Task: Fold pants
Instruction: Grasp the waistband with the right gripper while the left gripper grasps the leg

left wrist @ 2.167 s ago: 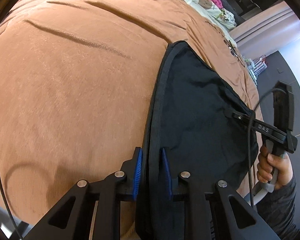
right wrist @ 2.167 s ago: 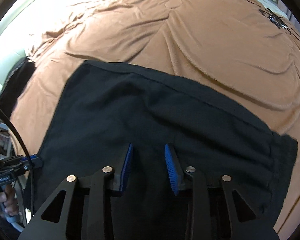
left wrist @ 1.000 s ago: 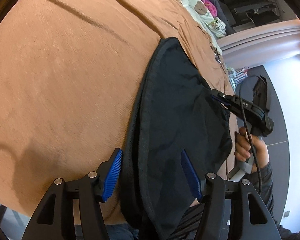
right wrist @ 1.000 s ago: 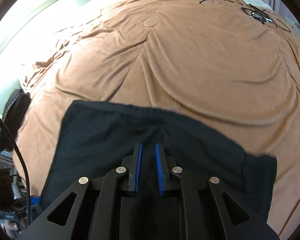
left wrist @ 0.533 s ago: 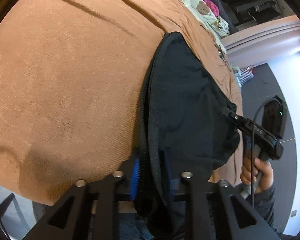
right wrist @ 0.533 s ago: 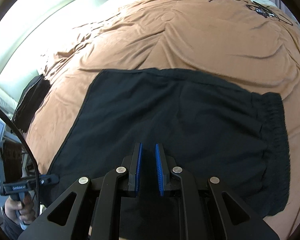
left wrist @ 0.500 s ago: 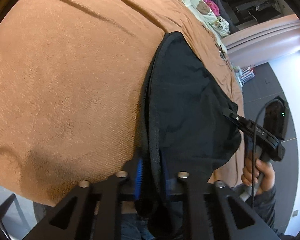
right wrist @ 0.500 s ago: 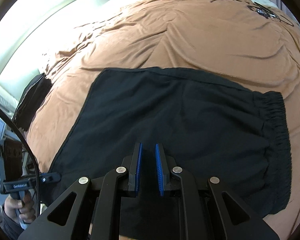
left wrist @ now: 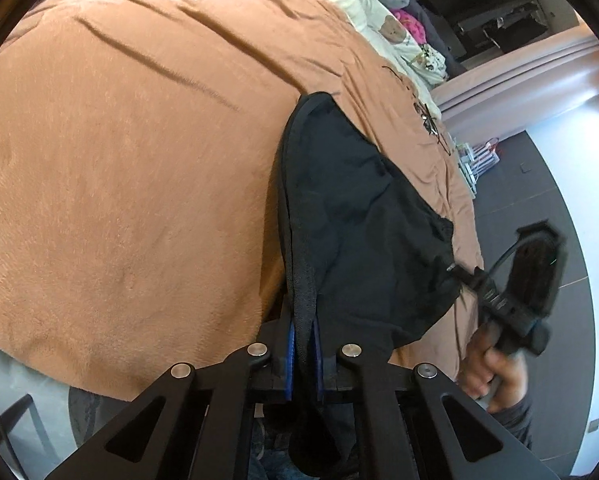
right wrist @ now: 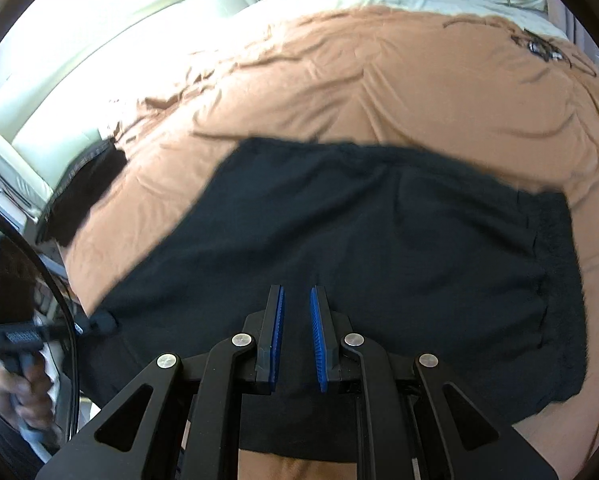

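Observation:
Black pants (right wrist: pixel 359 240) lie folded on a brown blanket (right wrist: pixel 379 80), elastic waistband (right wrist: pixel 559 280) at the right. My left gripper (left wrist: pixel 303 354) is shut on the pants' hem edge (left wrist: pixel 299 280) near the bed's front edge; it also shows in the right wrist view (right wrist: pixel 99 322). My right gripper (right wrist: pixel 297 338) is shut on the near edge of the pants; blue pads stand narrowly apart with black cloth between. It also shows in the left wrist view (left wrist: pixel 455 270), at the pants' right corner.
A second dark garment (right wrist: pixel 79 196) lies at the blanket's left edge. Pillows and soft toys (left wrist: pixel 395 28) sit at the bed's head. Dark floor (left wrist: pixel 539 200) and a small rack (left wrist: pixel 479 156) lie to the right of the bed.
Both grippers have lifted and pulled the pants' near edge toward the bed's front. The left gripper, open a second ago, shut on the hem.

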